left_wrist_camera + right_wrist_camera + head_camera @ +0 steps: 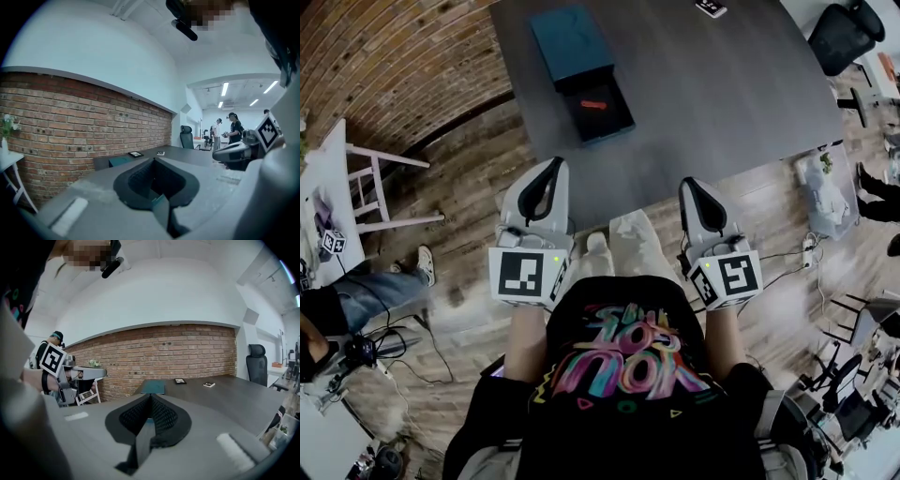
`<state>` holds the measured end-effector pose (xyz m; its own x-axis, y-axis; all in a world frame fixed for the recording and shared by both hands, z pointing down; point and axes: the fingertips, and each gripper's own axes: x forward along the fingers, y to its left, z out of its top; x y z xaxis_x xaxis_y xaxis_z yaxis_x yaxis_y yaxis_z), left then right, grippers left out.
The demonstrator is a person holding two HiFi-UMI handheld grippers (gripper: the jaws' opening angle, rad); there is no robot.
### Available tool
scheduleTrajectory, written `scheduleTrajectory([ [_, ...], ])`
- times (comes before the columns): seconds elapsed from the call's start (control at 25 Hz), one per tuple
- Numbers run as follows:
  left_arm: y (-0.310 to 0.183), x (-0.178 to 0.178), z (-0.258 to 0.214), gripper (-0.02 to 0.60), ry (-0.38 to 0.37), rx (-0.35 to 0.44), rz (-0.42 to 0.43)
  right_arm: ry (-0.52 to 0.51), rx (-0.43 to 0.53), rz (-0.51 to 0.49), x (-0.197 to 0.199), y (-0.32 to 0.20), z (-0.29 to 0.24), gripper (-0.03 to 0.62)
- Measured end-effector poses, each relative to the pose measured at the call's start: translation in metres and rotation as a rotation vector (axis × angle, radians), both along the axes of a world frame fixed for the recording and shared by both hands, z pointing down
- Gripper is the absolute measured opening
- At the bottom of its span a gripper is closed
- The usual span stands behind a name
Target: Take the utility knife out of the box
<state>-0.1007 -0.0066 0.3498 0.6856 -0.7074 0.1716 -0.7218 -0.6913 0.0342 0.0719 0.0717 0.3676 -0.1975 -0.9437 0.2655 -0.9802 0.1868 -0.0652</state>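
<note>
While the left gripper (553, 167) and right gripper (690, 186) are held shut and empty, the knife (593, 104) is left in the box (624, 116).
The open box is seen on the table (722, 94), well ahead of both tips.

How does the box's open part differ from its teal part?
The open part shows a dark inside with the orange-red knife; the teal part shows a plain flat top. The open part lies closer to the grey table's near edge than the teal part. Both rest on it.
</note>
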Motion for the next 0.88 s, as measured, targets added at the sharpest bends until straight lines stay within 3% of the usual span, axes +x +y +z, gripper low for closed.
scheduleTrajectory([
  [0.56,-0.106,0.039,-0.009,0.0,-0.066,0.028,-0.09,-0.048,0.039,-0.142,0.035,-0.13,-0.008,0.002],
  [0.88,-0.151,0.059,-0.004,0.0,-0.092,0.0,-0.144,-0.097,0.042,-0.257,0.045,-0.197,-0.006,0.002],
])
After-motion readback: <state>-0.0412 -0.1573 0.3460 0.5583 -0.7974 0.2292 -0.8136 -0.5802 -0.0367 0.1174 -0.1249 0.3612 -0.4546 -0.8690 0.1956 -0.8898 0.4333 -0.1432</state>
